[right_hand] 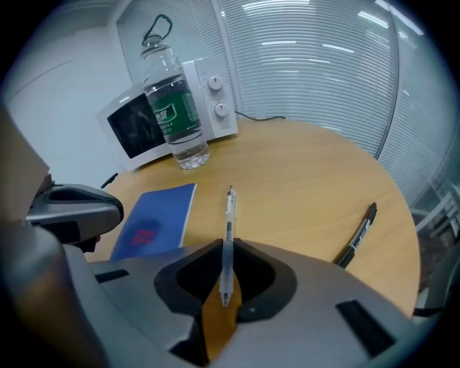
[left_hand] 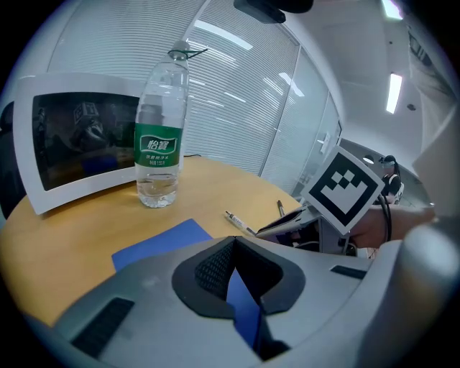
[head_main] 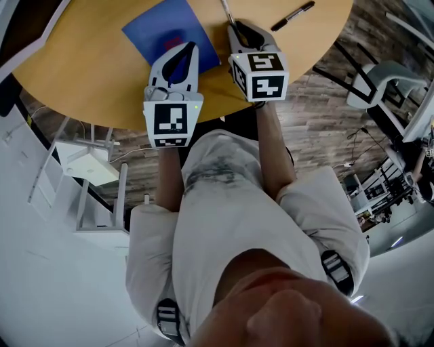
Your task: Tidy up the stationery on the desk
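Note:
A blue notebook [head_main: 169, 27] [left_hand: 162, 244] [right_hand: 154, 219] lies flat on the round wooden desk [head_main: 88, 74]. My left gripper [head_main: 190, 46] [left_hand: 233, 241] sits over its near part with jaws closed together; blue shows through the gap behind the tips, and nothing is visibly pinched. My right gripper [head_main: 236, 28] [right_hand: 226, 248] is shut on a clear pen [right_hand: 228, 237] [head_main: 226, 11] [left_hand: 241, 223], which sticks out forward past the tips. A black marker [head_main: 293, 15] [right_hand: 357, 237] lies loose on the desk to the right.
A water bottle [left_hand: 159, 136] [right_hand: 176, 108] stands at the far side beside a white microwave [right_hand: 212, 97] [left_hand: 72, 136]. The desk's near edge [head_main: 203, 115] is just under both grippers. Chairs and equipment [head_main: 386, 81] stand on the floor at the right.

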`<state>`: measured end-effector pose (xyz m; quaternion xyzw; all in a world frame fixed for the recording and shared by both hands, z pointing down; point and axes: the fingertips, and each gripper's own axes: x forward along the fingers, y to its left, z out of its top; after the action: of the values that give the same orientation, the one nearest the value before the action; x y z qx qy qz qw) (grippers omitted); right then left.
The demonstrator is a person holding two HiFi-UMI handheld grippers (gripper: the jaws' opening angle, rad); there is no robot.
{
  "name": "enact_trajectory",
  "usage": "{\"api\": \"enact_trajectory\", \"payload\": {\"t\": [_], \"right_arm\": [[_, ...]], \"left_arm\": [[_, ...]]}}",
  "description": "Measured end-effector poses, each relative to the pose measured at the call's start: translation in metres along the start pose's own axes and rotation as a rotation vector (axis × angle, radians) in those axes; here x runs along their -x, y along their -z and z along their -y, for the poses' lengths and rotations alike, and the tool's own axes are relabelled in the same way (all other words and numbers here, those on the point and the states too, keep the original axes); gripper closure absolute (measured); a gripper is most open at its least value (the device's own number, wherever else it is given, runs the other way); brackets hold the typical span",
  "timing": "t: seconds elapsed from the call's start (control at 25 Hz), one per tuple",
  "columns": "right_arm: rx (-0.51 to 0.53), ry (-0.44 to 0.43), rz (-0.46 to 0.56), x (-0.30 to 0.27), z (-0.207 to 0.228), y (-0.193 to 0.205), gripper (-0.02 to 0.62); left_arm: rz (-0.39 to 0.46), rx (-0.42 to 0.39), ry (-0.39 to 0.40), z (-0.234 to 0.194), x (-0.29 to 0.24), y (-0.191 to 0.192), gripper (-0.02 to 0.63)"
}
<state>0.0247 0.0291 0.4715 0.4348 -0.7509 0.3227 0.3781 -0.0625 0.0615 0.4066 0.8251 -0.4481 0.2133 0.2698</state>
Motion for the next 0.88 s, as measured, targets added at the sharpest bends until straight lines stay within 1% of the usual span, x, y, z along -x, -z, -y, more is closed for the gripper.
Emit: {"api": "enact_trajectory", "payload": {"t": [0.44, 0.76, 0.88], "right_arm": [[0.089, -0.057, -0.009, -0.006, -0.038, 0.003, 0.494], [0.130, -0.053, -0.027, -0.009, -0.044, 0.008, 0.489], [0.137, -0.061, -0.025, -0.008, -0.045, 0.008, 0.463]], "left_arm": [[0.006, 0.028, -0.030, -0.005, 0.014, 0.012, 0.598], [0.007, 0.032, -0.047, -0.006, 0.018, 0.014, 0.598], [0.007, 0.033, -0.048, -0.004, 0.017, 0.014, 0.598]]}}
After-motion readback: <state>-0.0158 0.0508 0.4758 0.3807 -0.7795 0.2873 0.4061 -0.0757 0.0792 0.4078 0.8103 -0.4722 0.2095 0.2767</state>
